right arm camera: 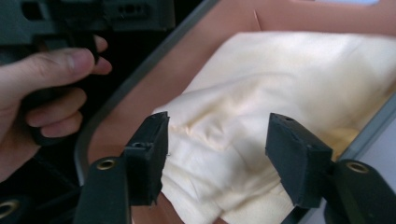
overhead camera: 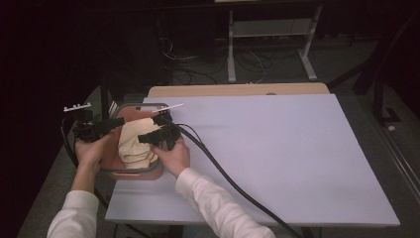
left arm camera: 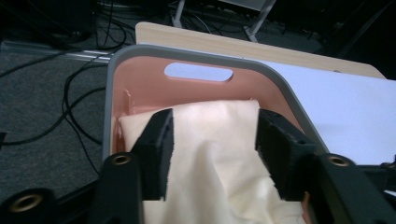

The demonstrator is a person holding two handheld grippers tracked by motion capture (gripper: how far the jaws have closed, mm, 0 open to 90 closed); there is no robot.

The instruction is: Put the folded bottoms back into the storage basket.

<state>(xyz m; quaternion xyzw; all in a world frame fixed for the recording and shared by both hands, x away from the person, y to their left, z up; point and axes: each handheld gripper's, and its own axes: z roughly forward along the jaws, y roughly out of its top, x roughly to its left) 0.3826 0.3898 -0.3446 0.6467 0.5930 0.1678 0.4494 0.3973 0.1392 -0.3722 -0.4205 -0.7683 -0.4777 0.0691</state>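
A pink basket (overhead camera: 133,105) with a grey rim stands at the left edge of the white table top, and a cream cloth (overhead camera: 132,144) lies bunched inside it. My left gripper (overhead camera: 117,122) hovers over the basket's left side, my right gripper (overhead camera: 147,137) over its right side. In the left gripper view the jaws of the left gripper (left arm camera: 215,121) stand apart above the cloth (left arm camera: 215,149), with the basket wall (left arm camera: 144,79) and its handle slot behind. In the right gripper view the right gripper (right arm camera: 219,123) is open too, the cloth (right arm camera: 280,70) below it untouched by the pads.
The white table top (overhead camera: 277,148) stretches wide to the right of the basket, with a wooden strip (overhead camera: 237,89) along its far edge. A thick black cable (overhead camera: 223,173) trails from the right gripper across the near table. The person's other hand (right arm camera: 42,79) holds the left gripper beside the basket rim.
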